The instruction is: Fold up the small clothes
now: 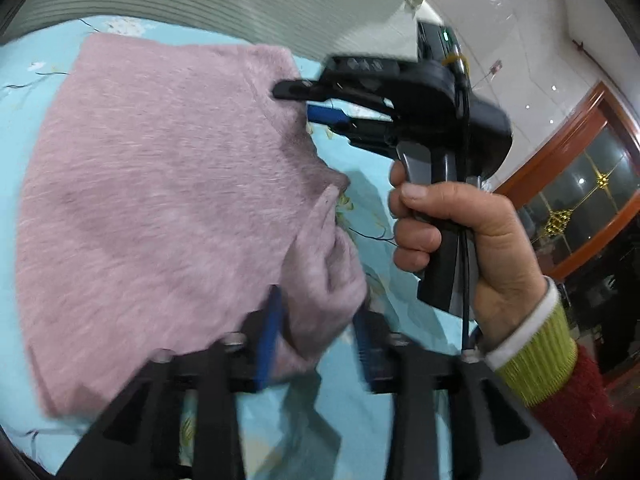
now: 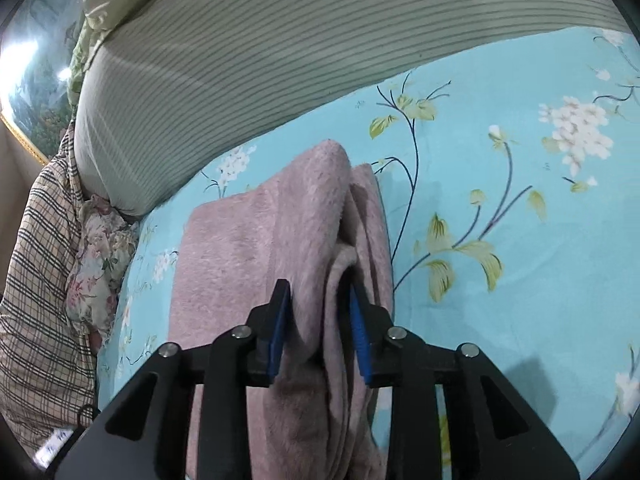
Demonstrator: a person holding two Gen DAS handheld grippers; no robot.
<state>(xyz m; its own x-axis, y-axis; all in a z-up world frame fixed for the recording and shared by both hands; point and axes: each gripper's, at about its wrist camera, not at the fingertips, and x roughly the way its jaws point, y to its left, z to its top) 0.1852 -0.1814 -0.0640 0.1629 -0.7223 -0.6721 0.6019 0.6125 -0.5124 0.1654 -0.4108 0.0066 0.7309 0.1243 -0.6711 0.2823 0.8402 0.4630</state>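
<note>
Floral bedsheet (image 2: 500, 200) carries the pink garment (image 2: 240, 248), whose bunched edge seemingly sits unpinched between both spread grippers, left gripper (image 1: 316, 344) and right gripper (image 2: 320, 332), so the fold may spring open.

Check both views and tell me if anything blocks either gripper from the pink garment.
Nothing visible does. The pink garment lies on the blue floral sheet, and a fold of it sits directly between the jaws of the left gripper and of the right gripper. The jaws stand partly apart around the fabric.

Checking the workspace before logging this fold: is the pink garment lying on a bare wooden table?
No, the pink garment lies on a light blue floral sheet, with a striped cushion behind it.
</note>
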